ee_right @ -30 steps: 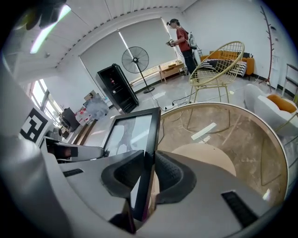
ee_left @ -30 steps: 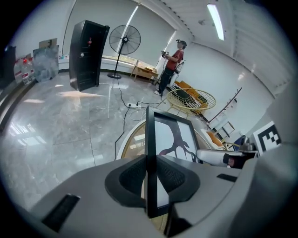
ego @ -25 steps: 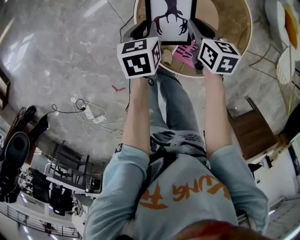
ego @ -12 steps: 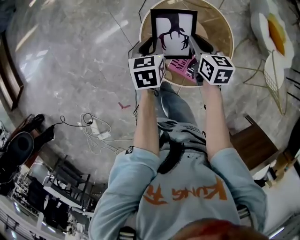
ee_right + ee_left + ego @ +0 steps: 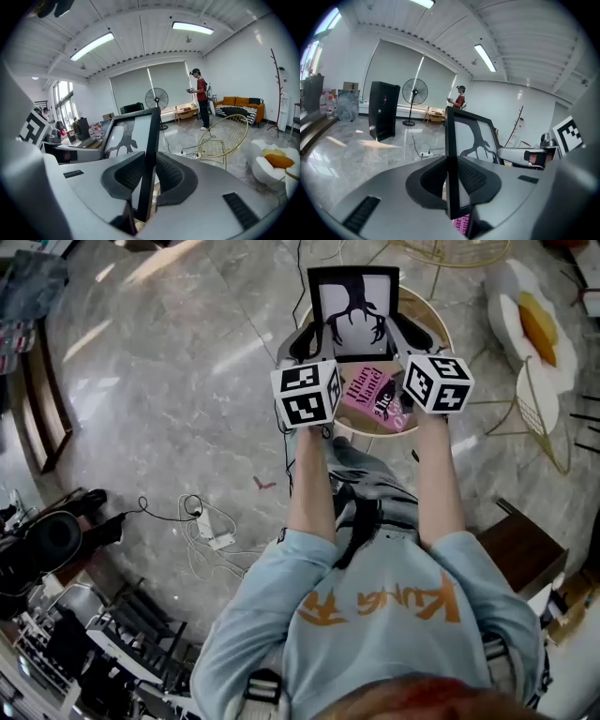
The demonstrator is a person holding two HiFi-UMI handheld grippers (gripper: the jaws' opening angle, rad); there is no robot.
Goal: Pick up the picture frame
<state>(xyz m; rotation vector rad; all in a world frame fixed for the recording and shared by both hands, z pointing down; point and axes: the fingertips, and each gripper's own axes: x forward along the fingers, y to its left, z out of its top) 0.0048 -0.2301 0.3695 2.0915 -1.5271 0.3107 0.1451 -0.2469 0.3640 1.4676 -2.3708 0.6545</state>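
A black picture frame (image 5: pixel 352 310) with a dark branching print on white hangs above the round wooden table (image 5: pixel 442 326). My left gripper (image 5: pixel 304 337) is shut on its left edge and my right gripper (image 5: pixel 413 335) on its right edge. In the left gripper view the frame's black edge (image 5: pixel 451 154) runs upright between the pads of the left gripper (image 5: pixel 451 177), which press on it. The right gripper view shows the same: the frame's edge (image 5: pixel 150 150) is clamped in the right gripper (image 5: pixel 147 182). A pink book (image 5: pixel 371 396) lies on the table below the frame.
A white flower-shaped seat (image 5: pixel 531 322) and a gold wire chair (image 5: pixel 547 423) stand to the right. Cables and a power strip (image 5: pixel 210 532) lie on the marble floor to the left. A wooden stool (image 5: pixel 525 549) is near my right side. A person (image 5: pixel 201 98) stands far off by a fan (image 5: pixel 156 100).
Both grippers have risen together with the frame held between them. The table and book now look smaller and lie farther below the frame.
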